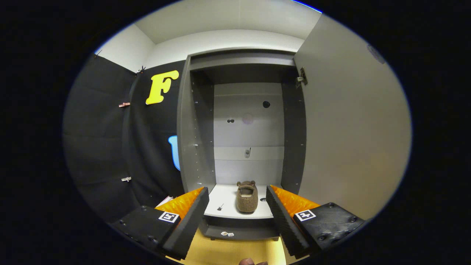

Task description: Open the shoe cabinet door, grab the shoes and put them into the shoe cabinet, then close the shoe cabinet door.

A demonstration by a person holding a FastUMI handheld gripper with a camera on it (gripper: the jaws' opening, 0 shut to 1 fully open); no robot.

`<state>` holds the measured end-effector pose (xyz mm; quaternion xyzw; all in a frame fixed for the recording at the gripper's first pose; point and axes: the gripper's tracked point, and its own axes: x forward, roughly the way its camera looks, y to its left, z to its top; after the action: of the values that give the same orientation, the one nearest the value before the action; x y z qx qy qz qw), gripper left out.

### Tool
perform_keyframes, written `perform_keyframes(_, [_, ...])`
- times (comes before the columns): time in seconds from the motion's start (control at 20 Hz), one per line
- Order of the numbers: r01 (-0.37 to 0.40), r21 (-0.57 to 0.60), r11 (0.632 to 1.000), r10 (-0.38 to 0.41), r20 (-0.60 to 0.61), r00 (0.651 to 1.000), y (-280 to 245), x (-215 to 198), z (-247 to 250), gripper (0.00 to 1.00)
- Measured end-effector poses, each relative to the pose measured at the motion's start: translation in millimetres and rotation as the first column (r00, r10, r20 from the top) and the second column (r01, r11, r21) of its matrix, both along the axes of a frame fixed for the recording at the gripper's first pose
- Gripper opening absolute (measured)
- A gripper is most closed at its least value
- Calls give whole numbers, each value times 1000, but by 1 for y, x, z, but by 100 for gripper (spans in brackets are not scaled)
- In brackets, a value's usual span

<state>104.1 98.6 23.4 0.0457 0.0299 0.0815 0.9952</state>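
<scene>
Tongs (237, 206) spread and empty at lower centre, fuzzy brown slipper (247, 197) sits near the cabinet floor's front edge; swinging the tall grey door (353, 136) could clip it.

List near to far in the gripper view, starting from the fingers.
Open hand-held gripper with nothing between its fingers → grey cabinet's white bottom shelf → brown fuzzy slipper on that shelf → grey back panel.

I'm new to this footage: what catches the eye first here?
The open shoe cabinet, its door swung wide to the right, dominates. One brown slipper sits on its bottom shelf, beyond the fingers. The gripper is spread open and empty, framing it.
</scene>
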Motion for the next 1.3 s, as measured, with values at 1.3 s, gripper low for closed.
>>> perform_keyframes(1.3, [461,20,887,-461,-6,888,-327,-156,-16,98])
